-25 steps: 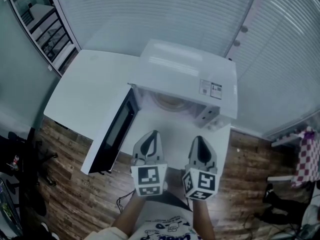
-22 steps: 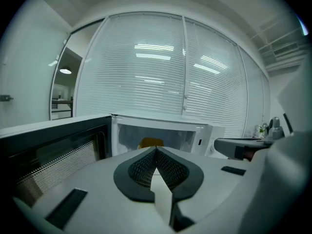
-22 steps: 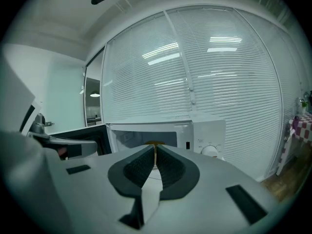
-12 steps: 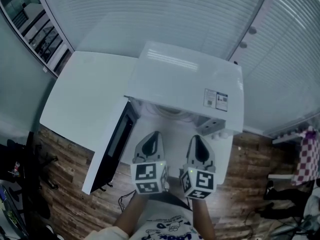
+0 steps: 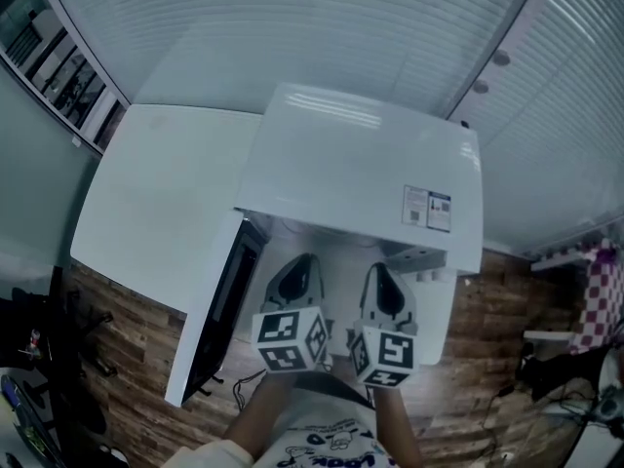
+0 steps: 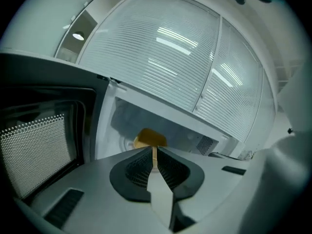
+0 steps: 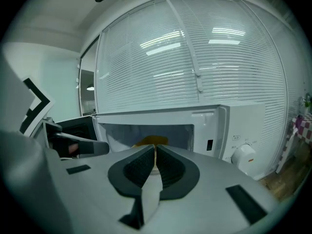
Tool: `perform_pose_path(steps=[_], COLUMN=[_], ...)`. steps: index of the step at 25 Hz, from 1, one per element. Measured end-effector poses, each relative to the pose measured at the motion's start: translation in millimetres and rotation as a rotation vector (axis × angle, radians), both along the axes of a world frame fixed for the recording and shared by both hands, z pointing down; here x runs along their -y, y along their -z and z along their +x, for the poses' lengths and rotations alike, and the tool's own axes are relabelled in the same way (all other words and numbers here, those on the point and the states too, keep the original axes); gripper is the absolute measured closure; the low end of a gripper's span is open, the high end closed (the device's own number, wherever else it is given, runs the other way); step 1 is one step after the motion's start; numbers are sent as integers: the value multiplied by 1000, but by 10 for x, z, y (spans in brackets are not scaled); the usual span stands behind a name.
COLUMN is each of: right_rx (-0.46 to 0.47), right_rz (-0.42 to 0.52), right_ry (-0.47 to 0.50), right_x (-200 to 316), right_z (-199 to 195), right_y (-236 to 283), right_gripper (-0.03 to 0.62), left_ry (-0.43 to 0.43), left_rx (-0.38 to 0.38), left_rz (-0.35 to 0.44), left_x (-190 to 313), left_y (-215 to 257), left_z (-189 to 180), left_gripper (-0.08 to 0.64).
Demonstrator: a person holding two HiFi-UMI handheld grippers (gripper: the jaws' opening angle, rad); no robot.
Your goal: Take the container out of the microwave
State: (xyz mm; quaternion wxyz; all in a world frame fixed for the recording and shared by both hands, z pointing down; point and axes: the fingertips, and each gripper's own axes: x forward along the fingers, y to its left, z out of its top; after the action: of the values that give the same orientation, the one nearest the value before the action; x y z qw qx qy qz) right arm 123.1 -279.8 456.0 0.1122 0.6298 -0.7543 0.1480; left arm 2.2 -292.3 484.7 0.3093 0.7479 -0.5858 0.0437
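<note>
Container (image 6: 150, 138): inside the open microwave (image 5: 361, 178), ahead of you.
Your left tool (image 5: 300, 267): jaws together, empty.
Your right tool (image 5: 378, 274): jaws together, empty.

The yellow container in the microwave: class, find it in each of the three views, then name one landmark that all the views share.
Head view: not in it, hidden under the top of the microwave.
Left gripper view: the container sits just below centre, inside the cavity.
Right gripper view: just below centre, inside the cavity.
Shared landmark: the open door, at the left in each view.
</note>
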Motion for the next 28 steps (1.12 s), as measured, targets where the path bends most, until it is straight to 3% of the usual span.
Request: perform_pose_path(steps=[7,13,22,28], right_rx=[-7,-15,-20,-27], right_rz=[-19,-34,-48,-53], right_ry=[-18,-37,-50,-47], right_x=[114,196,292,322], right_z=[2,41,62,64], right_y=[-78,-142,-188,-208], right_gripper=[566,566,566,566], left_ry=[-11,26,60,102], left_rx=[-146,-338,-476,-521], left_rz=[-81,-162,-212,-225], left_x=[167,285,440,540], left_y=[-182,-302,-440,-521], left_z=[101,112,149,151], left_gripper=[514,514,454,427])
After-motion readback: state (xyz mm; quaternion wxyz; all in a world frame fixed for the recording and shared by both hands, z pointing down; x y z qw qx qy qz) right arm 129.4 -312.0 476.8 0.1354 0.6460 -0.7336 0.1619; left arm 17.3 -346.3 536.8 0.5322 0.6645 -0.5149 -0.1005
